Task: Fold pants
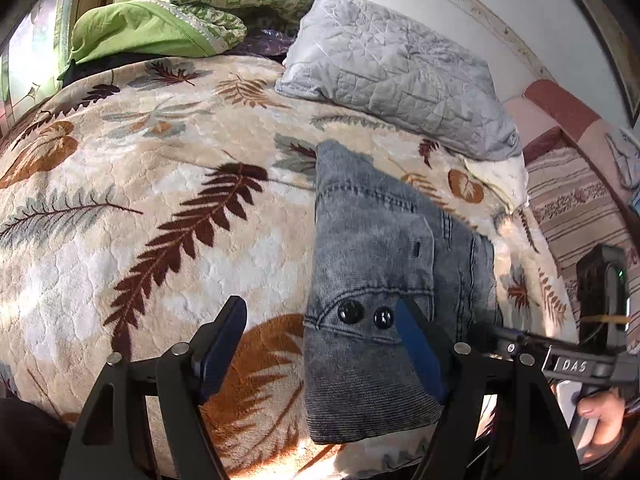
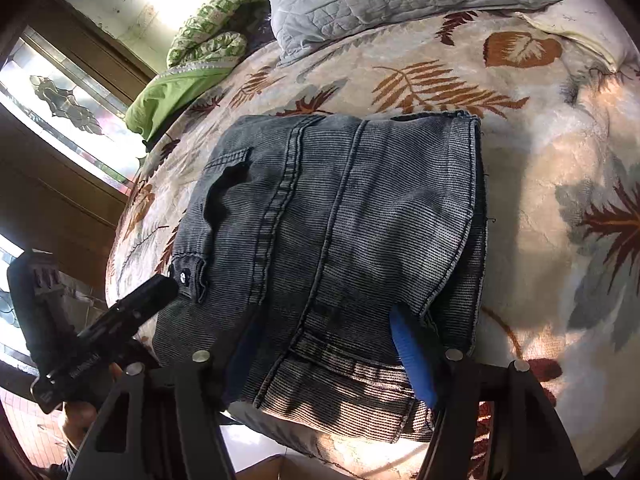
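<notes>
step: final fold done, I'm releasing | jeans [image 2: 328, 232] folded compact on bed [image 1: 160, 208] | left gripper [image 1: 320, 344] spread, empty | right gripper [image 2: 332, 344] spread, straddling denim | next: tidy edges

Black left tool [image 1: 320, 344], blue pads, silver screws, right tool [image 2: 328, 344] alike

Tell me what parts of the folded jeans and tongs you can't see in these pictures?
- Left wrist view: the jeans' right edge hides behind the right tongs' arm.
- Right wrist view: the jeans' near hem is covered by the right tongs.
- Both views: the layers folded underneath are hidden by the top layer.
</notes>
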### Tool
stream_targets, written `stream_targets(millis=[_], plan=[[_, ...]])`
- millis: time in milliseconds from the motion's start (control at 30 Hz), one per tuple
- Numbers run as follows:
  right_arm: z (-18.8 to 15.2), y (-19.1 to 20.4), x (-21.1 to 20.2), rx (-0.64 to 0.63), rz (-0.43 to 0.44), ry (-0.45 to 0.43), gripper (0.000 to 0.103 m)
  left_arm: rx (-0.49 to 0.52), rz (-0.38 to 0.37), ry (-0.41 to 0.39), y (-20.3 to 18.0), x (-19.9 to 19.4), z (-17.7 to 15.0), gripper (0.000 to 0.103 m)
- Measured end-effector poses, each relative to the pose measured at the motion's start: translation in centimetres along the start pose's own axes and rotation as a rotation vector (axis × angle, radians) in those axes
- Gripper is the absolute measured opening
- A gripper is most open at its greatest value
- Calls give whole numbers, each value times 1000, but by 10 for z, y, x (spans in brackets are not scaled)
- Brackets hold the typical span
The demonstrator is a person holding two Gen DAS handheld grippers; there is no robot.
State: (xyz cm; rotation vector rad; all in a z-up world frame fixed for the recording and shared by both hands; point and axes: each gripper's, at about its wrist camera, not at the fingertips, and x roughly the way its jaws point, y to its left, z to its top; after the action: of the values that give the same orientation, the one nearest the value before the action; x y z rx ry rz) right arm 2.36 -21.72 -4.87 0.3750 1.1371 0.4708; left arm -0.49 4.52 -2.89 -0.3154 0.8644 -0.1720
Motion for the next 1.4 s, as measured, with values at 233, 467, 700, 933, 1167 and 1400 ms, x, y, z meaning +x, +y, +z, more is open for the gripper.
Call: stream_targets(millis=[233,467,700,933,1167,1400], plan=[[-5,-10,-3,20,70,-36,72,-225,-173,165,48,48,28,81],[-7,-25,-5,41,157,-57,72,-174,-250,292,6,95,17,51],[-6,-16,-2,6,110,-44,72,69,-103,190,-26,72,17,28],[10,-3,-10,11,42,35,72,-19,-152,176,-1,56,25,60],[72,36,-30,-22,181,3,72,-48,-238,233,0,67,24,61],[103,-1,66,165,211,169,68,-48,-256,246,0,73,18,61]])
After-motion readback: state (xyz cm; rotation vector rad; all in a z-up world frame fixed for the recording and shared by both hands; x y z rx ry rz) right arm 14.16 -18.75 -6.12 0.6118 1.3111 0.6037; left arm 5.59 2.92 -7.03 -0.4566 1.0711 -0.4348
